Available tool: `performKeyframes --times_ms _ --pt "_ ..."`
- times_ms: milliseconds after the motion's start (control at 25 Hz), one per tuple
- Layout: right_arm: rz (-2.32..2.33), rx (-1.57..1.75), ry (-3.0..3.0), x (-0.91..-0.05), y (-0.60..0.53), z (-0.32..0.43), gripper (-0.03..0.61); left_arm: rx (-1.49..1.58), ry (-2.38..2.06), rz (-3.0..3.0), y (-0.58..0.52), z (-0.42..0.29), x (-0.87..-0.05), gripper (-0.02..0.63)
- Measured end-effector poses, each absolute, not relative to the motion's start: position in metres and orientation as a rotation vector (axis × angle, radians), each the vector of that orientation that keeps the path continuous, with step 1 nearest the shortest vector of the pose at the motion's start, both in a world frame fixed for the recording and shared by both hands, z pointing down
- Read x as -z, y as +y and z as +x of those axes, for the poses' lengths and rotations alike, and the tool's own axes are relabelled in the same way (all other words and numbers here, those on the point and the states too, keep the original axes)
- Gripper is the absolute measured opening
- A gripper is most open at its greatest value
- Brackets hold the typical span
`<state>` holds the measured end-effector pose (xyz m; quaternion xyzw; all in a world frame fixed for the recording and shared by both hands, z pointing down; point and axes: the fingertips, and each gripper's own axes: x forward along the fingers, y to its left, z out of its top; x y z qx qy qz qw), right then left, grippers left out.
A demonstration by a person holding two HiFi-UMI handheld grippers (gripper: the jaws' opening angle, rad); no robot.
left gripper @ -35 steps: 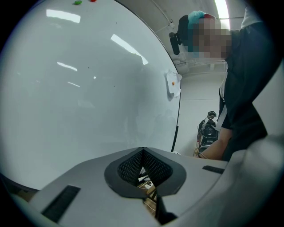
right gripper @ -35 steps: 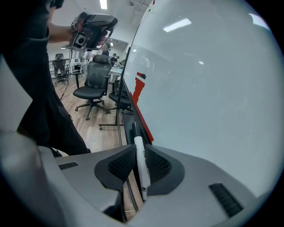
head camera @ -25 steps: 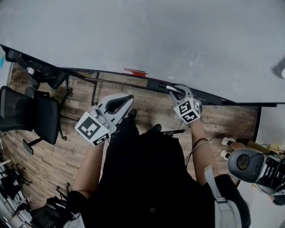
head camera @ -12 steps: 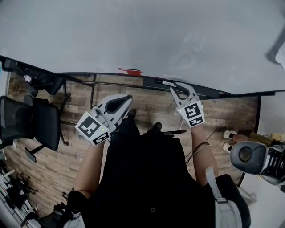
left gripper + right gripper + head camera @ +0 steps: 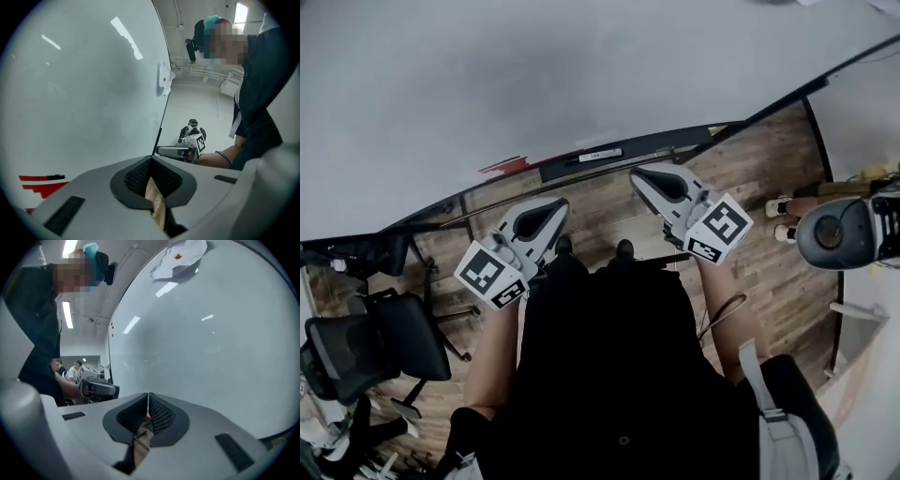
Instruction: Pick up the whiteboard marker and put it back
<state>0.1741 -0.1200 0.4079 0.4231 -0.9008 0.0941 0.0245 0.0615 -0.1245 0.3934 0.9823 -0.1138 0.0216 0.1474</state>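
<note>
The whiteboard marker [image 5: 600, 155] lay flat on the black ledge [image 5: 558, 171] along the lower edge of the whiteboard [image 5: 534, 75]. It was a slim dark barrel with a white label band round its middle, stretched lengthwise along the ledge. Whatever was printed on the label was too small to make out. Neither of my grippers held it.

My right gripper [image 5: 636, 174] hung near the ledge, off to one side of the marker and clear of it. Its fingers had just been closing and stood pressed together with nothing between them. In the right gripper view the dark ribbed pads met at their tips in front of the bare white board.

My left gripper [image 5: 560, 203] sat over the wooden floor [image 5: 605, 206], well apart from the marker. Its fingers were likewise drawn together on nothing — only floor showed through the gap behind the touching tips.

A red patch [image 5: 506, 166] sat at the board's edge past the ledge's end, and an office chair [image 5: 380, 342] stood farther off.
</note>
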Motion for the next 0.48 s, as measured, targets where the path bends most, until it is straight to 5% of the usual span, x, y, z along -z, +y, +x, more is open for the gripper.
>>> performKeyframes --times_ms 480 --pt "1.468 -0.302 -2.83 -0.413 -0.056 0.191 0.02 -0.097 -0.001 2.865 -0.104 0.115 -0.403 0.009"
